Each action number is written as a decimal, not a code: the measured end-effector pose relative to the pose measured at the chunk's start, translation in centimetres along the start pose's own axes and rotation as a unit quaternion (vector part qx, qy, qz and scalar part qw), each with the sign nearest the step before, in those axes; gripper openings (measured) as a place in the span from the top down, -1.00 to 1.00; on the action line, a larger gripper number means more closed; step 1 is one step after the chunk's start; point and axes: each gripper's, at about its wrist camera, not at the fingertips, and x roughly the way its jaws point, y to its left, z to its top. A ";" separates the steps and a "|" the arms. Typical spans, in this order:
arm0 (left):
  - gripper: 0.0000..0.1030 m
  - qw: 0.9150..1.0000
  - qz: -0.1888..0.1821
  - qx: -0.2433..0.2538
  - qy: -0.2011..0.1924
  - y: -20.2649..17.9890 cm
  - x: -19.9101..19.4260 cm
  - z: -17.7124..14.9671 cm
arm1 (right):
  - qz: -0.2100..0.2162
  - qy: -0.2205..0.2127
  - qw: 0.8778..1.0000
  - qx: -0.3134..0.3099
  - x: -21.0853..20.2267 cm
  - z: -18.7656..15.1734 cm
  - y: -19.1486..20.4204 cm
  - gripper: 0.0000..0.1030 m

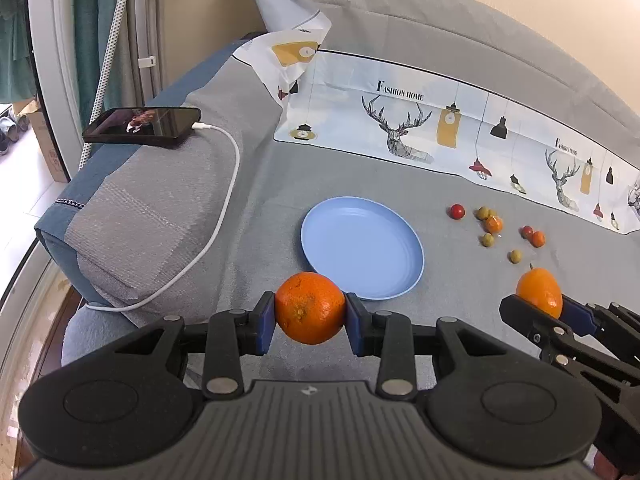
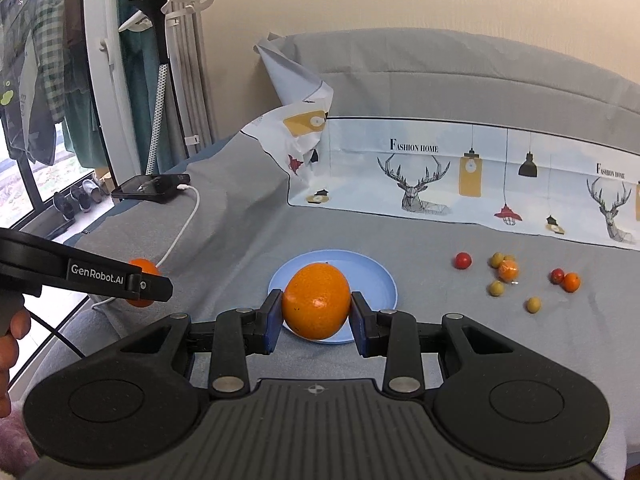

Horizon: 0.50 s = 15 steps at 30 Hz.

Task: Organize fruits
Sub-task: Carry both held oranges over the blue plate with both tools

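My left gripper is shut on a round orange, held above the grey cloth just short of the near rim of an empty blue plate. My right gripper is shut on a second, smoother orange that hangs in front of the same blue plate. In the left wrist view the right gripper and its orange show at the right edge. The left gripper's arm crosses the right wrist view at left, half hiding its orange.
Several small red, green and orange fruits lie scattered on the cloth right of the plate. A phone on a white cable rests on the sofa arm at left. A printed sheet leans against the back cushion.
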 end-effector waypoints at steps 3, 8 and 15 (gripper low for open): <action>0.22 1.000 0.000 0.001 -0.004 -0.1 -0.2 0.0 | 0.000 -0.002 1.000 -0.005 -0.1 0.0 0.1 0.28; 0.22 1.000 0.000 0.006 -0.007 -0.2 -0.2 0.0 | -0.002 -0.004 1.000 -0.008 -0.2 0.0 0.2 0.28; 0.22 1.000 0.001 0.007 -0.005 -0.1 -0.1 0.1 | -0.002 0.000 1.000 -0.002 0.0 -0.1 0.2 0.28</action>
